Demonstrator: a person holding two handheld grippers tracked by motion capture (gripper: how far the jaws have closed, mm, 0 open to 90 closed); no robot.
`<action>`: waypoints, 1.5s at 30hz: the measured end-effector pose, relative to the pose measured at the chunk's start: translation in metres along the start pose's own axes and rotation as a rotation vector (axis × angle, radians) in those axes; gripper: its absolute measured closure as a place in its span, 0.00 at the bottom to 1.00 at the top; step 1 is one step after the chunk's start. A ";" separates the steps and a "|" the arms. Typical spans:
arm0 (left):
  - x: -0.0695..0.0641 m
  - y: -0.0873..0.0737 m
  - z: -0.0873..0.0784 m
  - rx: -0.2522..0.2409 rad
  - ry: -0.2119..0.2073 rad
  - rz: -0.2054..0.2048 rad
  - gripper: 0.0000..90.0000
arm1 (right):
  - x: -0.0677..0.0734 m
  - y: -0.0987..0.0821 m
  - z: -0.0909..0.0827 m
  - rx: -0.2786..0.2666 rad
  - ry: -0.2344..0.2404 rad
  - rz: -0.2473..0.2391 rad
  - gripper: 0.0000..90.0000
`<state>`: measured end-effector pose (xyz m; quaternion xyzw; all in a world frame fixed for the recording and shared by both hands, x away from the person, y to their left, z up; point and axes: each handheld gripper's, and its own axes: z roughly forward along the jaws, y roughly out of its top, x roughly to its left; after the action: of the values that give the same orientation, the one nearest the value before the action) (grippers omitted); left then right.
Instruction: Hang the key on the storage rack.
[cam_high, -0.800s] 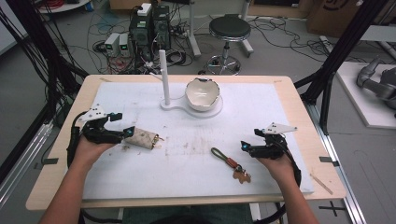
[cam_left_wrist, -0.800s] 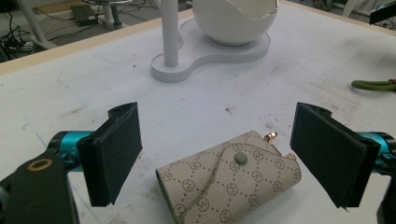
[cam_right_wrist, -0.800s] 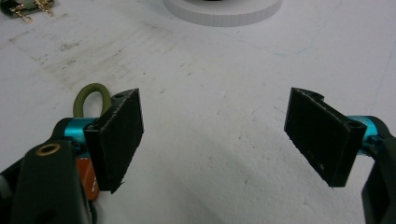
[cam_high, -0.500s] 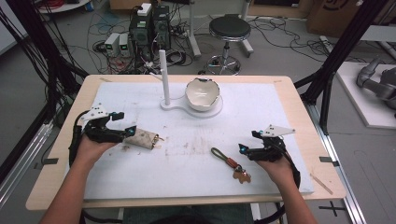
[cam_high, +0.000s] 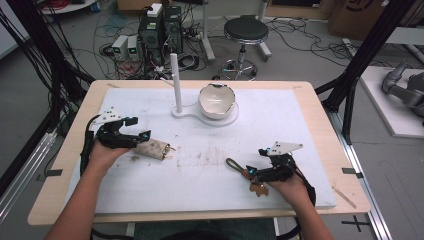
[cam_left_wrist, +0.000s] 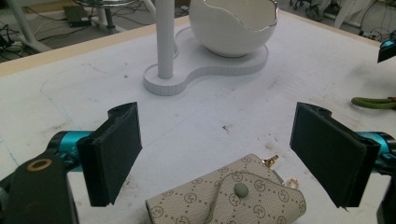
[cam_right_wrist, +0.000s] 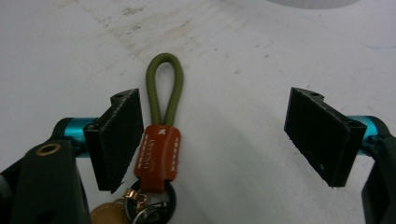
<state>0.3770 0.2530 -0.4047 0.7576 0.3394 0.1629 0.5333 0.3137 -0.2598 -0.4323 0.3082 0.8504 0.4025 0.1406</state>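
A beige patterned pouch (cam_high: 154, 148) with a green snap lies at the left of the white mat. My left gripper (cam_high: 139, 128) is open just over its near end. In the left gripper view the pouch (cam_left_wrist: 233, 198) lies low between the wide pads (cam_left_wrist: 114, 151), untouched. A keychain (cam_high: 241, 168) with an olive cord loop, an orange leather tab and keys lies at the right. My right gripper (cam_high: 255, 161) stands open around it. In the right gripper view the keychain's tab (cam_right_wrist: 158, 156) lies close beside the left pad (cam_right_wrist: 119, 135), and the loop (cam_right_wrist: 164, 88) points away.
A white stand (cam_high: 176, 80) with an upright post and a white egg-shaped bowl (cam_high: 216, 100) sits at the back middle of the mat (cam_high: 200, 190). A stool and cables are on the floor beyond the table's far edge.
My right gripper has slid left and a little toward the person, so its jaws now straddle the keychain. The left gripper has edged slightly toward the pouch.
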 end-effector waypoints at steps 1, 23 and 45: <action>0.000 0.000 0.001 0.005 0.002 0.002 0.18 | 0.002 0.000 0.001 0.004 0.011 -0.007 0.22; 0.000 0.000 0.006 0.040 0.006 0.011 0.18 | 0.020 -0.004 0.015 0.140 0.082 -0.123 0.74; 0.001 0.000 -0.003 0.023 0.017 0.017 0.18 | 0.010 0.026 0.008 -0.006 0.011 -0.077 0.78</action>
<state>0.3762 0.2561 -0.4041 0.7651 0.3396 0.1699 0.5201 0.3206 -0.2364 -0.4173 0.2727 0.8612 0.4009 0.1523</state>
